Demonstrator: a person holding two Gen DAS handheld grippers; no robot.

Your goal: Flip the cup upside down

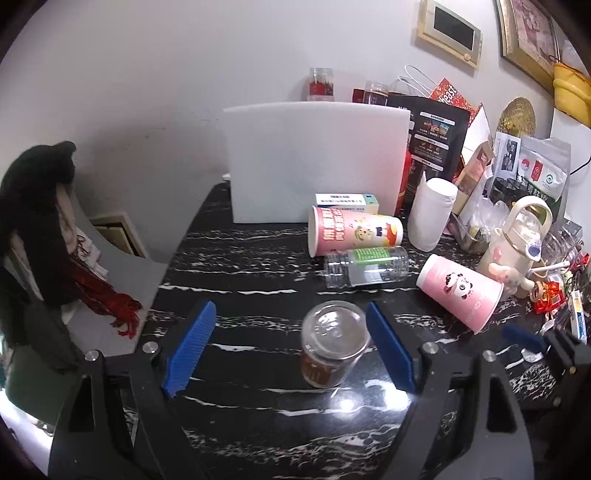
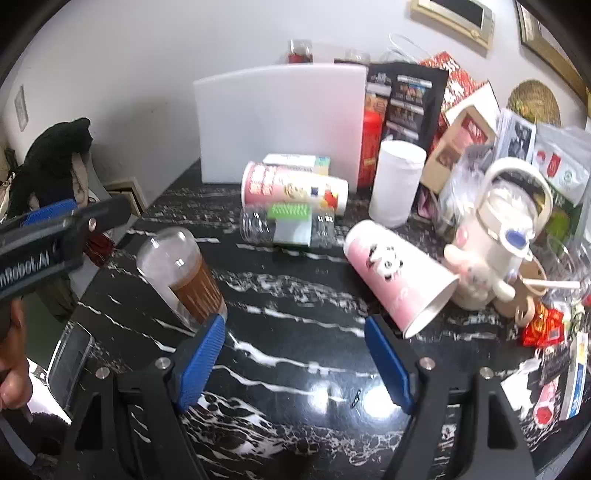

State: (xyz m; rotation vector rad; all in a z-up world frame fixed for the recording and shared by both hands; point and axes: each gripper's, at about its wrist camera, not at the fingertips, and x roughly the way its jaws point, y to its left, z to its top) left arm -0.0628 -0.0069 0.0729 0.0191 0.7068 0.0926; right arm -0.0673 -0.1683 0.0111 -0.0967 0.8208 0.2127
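task progress: clear plastic cup looks already inverted, flat base up, brown band at the lower part, wide end on the table; flip judged done or nearly done, only release/retreat left
cup location: near front of the black marble tabletop, between the left gripper's fingers but closer to its right pad; contact with that pad cannot tell, clear gap to the other pad
left gripper: jaws spread wide around the cup, not clamped on it
right gripper: jaws wide, nothing between them, only bare table; cup sits just beyond its left pad in the right wrist view
what is left: judged nothing on the cup itself if base-up is the goal; other cups still lie sideways, whether they count is unknown
pink panda cup: paper, on its side, mouth toward the front right
pink cartoon cup: on its side, behind the clear bottle, which also lies flat, no cap seen
white paper cup: stands inverted near the clutter
surface: glossy black stone with white veins, strong lamp glare near front
white foam board: upright at the back, small box at its foot
room: white wall, framed pictures upper right, bags, packets and a cream kettle-like jug crowd the right side
left side: dark clothing and a red fringed scarf over a chair beyond the table edge
right wrist sharpness: slightly blurred, fine detail unreliable
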